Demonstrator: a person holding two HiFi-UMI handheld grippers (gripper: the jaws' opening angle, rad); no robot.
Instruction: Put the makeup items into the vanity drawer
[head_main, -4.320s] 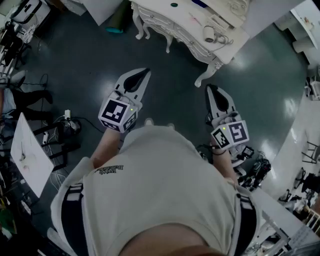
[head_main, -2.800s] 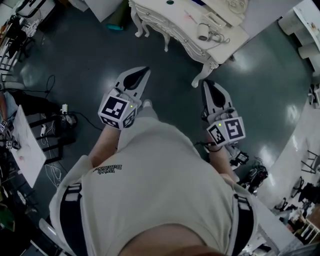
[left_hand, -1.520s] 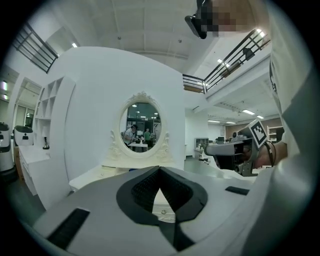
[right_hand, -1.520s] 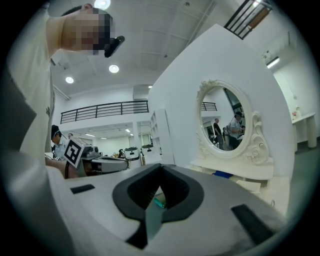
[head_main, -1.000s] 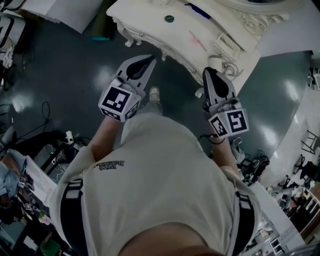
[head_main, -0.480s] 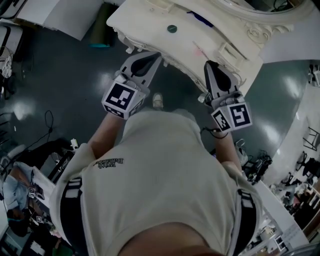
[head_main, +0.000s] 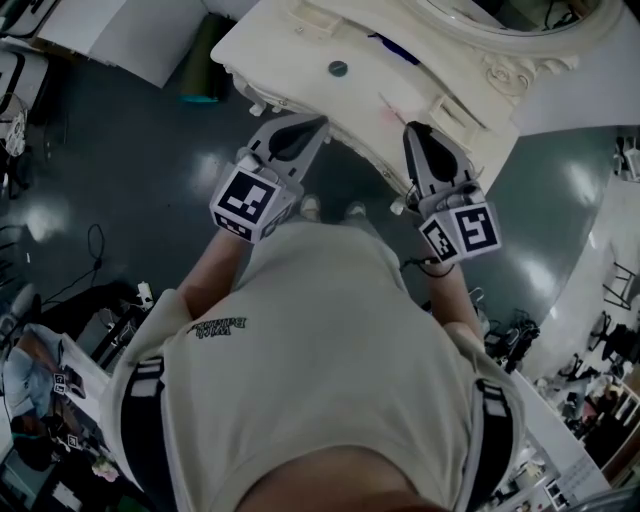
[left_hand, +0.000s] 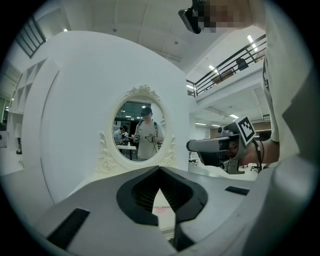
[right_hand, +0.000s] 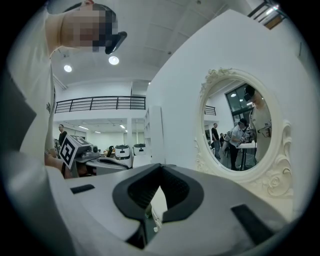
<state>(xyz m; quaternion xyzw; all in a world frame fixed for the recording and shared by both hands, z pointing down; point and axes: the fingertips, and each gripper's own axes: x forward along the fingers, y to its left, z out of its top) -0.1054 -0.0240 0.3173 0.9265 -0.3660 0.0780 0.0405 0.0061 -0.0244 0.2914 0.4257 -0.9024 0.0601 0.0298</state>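
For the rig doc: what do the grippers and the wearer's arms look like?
The left gripper and right gripper are grey wedge-shaped shells with black ribbed pads, each carrying a white cube of black square markers. Arms bare below a pale short-sleeved T-shirt.

Free room and obstacles at the vanity. The left tongs and right tongs reach the near edge of the white bench, well apart, with a free lane between them. The bench top ahead is mostly bare: a small dark round item lies to the far left, a thin pink stick just beyond the right tongs, and a blue item farther on. The oval mirror in its carved frame closes off the far side. The dark floor to the left is free. The person's shoes stand near the bench edge.
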